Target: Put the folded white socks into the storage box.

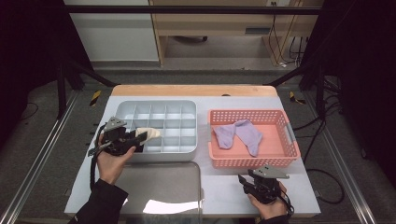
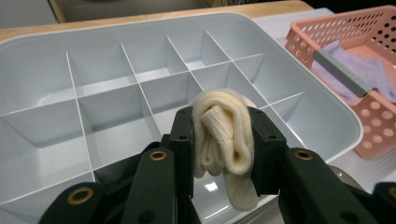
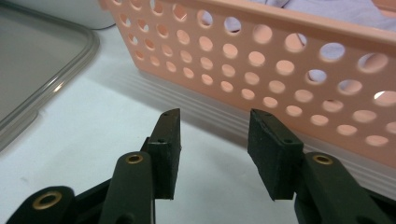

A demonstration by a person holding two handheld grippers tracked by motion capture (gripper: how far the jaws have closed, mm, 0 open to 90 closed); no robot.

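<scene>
**Pale table, sock over the organizer**

On the white table (image 1: 219, 186): cream sock (image 2: 224, 140) pinched in left gripper (image 2: 223, 144), over grey divided tray (image 2: 84, 93), probably a near compartment. Beyond: pink basket (image 3: 261, 60). Right gripper (image 3: 215, 149) spread, empty.

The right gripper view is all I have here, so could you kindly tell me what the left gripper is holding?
Observer: The left gripper is shut on a rolled cream sock.
Operator: Thank you. Where is it holding the sock?
Observer: Over the near-left part of the grey divided tray, above its compartments.
Operator: And what lies inside the pink basket in front of me?
Observer: Two lilac socks lie flat in the pink basket; your right gripper stands open and empty before its near wall.
</scene>
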